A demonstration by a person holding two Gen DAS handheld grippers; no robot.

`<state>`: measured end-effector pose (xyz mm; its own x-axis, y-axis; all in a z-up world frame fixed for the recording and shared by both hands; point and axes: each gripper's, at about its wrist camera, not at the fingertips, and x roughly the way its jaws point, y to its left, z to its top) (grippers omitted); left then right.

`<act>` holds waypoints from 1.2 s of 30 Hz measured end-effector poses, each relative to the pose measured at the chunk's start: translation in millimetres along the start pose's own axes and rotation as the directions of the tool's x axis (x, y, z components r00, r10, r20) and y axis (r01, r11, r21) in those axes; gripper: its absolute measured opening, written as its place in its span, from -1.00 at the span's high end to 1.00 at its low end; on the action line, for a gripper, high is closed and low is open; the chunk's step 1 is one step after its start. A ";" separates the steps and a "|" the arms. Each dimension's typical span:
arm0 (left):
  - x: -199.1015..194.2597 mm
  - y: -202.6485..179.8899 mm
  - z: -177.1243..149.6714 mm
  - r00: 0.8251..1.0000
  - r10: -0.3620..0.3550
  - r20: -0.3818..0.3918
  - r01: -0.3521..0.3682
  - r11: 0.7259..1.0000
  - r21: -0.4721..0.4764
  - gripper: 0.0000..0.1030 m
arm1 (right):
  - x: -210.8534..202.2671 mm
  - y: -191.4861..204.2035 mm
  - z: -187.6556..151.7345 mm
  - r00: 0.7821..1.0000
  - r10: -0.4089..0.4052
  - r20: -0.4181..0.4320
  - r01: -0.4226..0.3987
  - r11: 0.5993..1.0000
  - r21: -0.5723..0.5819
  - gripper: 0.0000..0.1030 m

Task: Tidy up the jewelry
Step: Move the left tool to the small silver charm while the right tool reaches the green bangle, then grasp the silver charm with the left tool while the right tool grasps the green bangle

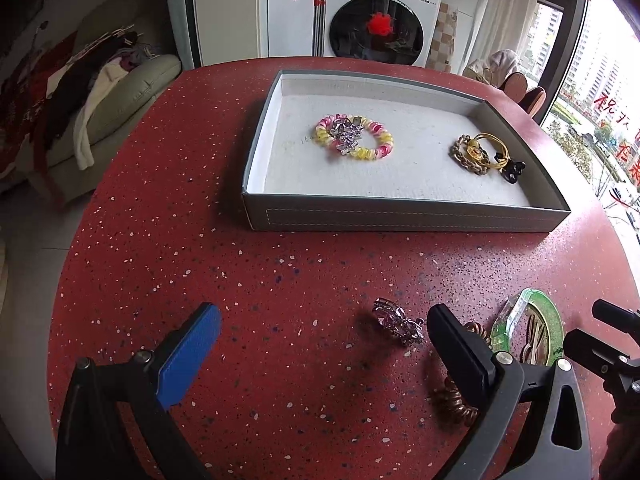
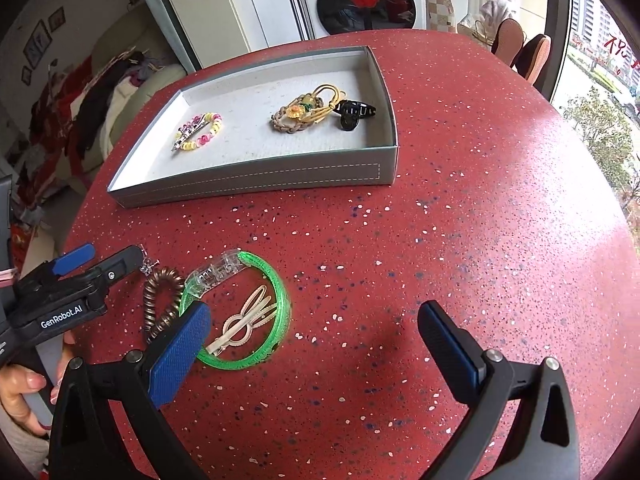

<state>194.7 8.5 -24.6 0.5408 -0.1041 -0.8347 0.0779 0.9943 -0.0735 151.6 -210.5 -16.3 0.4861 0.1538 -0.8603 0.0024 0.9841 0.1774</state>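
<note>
A grey tray [image 1: 400, 214] [image 2: 248, 184] on the red table holds a pink-yellow coil bracelet with a silver clip [image 1: 354, 136] [image 2: 199, 131], a braided and gold bracelet pile [image 1: 476, 150] [image 2: 304, 114] and a black claw clip [image 1: 512, 168] [image 2: 354, 112]. On the table lie a silver rhinestone clip [image 1: 398, 325], a brown coil hair tie [image 1: 456, 396] [image 2: 160, 300], a green bangle [image 2: 256, 312] [image 1: 540, 320] and a beige hair clip [image 2: 246, 320] inside it. My left gripper [image 1: 324, 356] [image 2: 100, 258] is open, the silver clip between its fingers. My right gripper [image 2: 316, 352] is open beside the bangle.
A washing machine [image 1: 380, 20] stands behind the table. A sofa with clothes [image 1: 100, 92] is at the left. Chairs [image 2: 524, 48] stand at the far right by the window. The table's rounded edge runs along the left.
</note>
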 end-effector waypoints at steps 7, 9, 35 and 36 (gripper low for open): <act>1.0 -0.4 -1.4 1.000 0.022 0.008 -0.022 1.000 0.008 -1.00 | 6.6 5.0 3.4 1.000 -0.026 -0.010 0.026 1.000 -0.014 -0.84; 1.1 -1.7 -1.9 1.000 0.028 0.010 -0.028 0.999 0.015 -1.00 | 9.2 6.7 4.4 0.999 -0.032 -0.013 0.032 0.999 -0.019 -0.77; -4.7 -19.6 -6.9 0.999 -0.036 0.027 0.033 0.992 0.119 0.43 | 15.7 30.5 4.2 0.999 -0.053 -0.002 0.052 0.988 -0.147 0.83; -5.2 -19.7 -6.9 0.999 -0.038 0.027 0.034 0.992 0.121 0.43 | 15.5 30.8 4.0 0.998 -0.055 0.000 0.055 0.988 -0.145 0.84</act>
<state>184.7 -10.4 -22.6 0.5597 -0.1421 -0.8164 0.1974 0.9797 -0.0352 162.7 -178.1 -22.3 0.4851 0.0994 -0.8688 -0.0981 0.9934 0.0588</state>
